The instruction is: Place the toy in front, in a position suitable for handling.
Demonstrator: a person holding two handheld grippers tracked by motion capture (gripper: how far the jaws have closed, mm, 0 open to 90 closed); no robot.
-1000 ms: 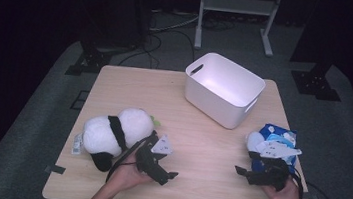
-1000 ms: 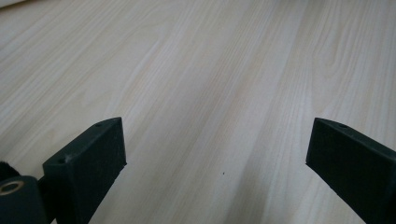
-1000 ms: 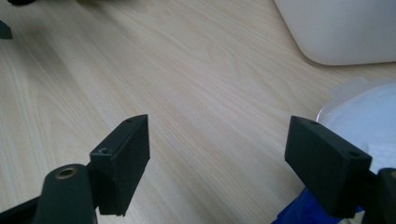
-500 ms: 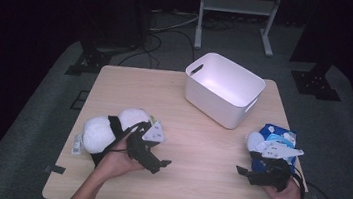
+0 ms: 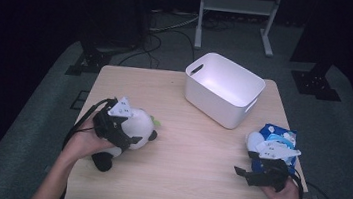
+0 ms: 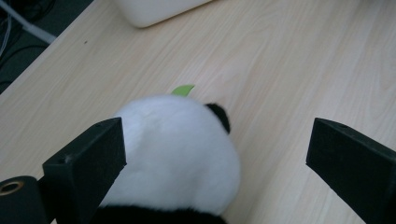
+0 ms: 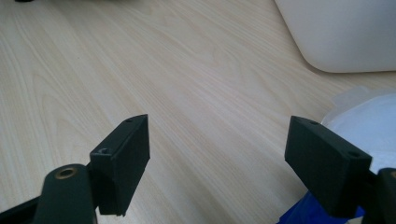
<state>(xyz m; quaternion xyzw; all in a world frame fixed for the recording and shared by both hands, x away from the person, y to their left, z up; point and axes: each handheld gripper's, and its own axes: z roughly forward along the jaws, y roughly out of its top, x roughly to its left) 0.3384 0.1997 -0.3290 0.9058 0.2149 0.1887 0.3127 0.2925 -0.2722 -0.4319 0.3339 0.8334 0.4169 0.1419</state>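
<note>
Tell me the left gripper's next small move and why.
Probably shift slightly left over the plush panda, then close. The left gripper has its jaws wide open, and the panda sits off-centre, close to one jaw, with bare table by the other.

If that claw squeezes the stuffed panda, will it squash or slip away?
The stuffed panda looks plush and rounded, so it would probably squash between the open jaws of the left claw rather than resist. Its fuzzy fabric likely grips well. It seems light for its size, and might flop when lifted.
</note>
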